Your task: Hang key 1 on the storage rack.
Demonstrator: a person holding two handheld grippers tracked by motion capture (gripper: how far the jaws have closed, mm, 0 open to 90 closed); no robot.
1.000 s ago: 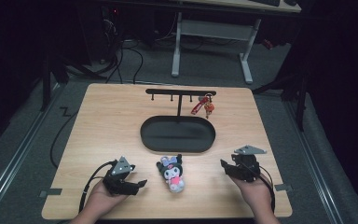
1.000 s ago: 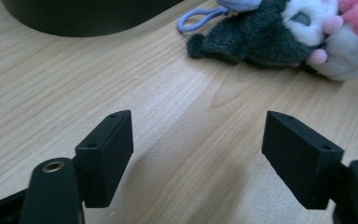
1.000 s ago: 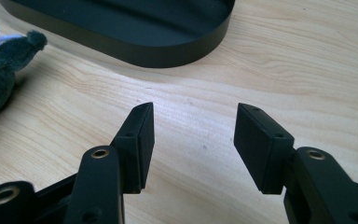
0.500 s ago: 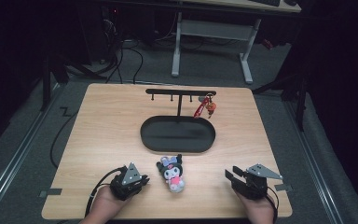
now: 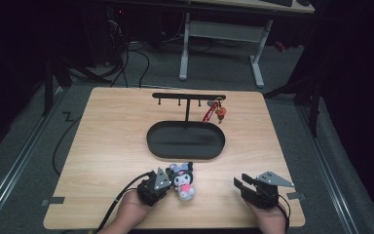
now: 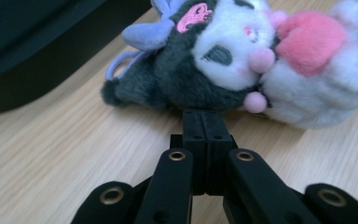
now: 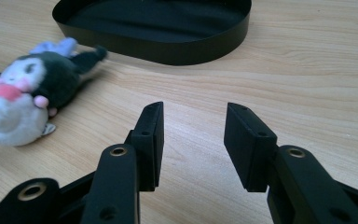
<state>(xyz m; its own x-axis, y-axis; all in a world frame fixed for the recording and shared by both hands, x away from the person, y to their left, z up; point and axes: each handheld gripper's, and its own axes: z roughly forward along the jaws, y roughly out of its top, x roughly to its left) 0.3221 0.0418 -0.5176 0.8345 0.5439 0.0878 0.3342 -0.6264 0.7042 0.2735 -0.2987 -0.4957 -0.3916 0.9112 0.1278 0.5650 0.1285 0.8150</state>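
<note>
High view looks down on the table (image 5: 107, 146); 2 gripper views, low and close, share the plush toy (image 6: 242, 60).

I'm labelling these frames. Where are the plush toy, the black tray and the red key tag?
plush toy (image 5: 182, 179), high view, on its white face.
black tray (image 5: 185, 140), high view, on its bare floor.
red key tag (image 5: 208, 112), high view, on the red strap.

Left tongs (image 6: 204, 122) low over the table, jaws pressed together; right tongs (image 7: 193, 126) level, jaws parted.
</note>
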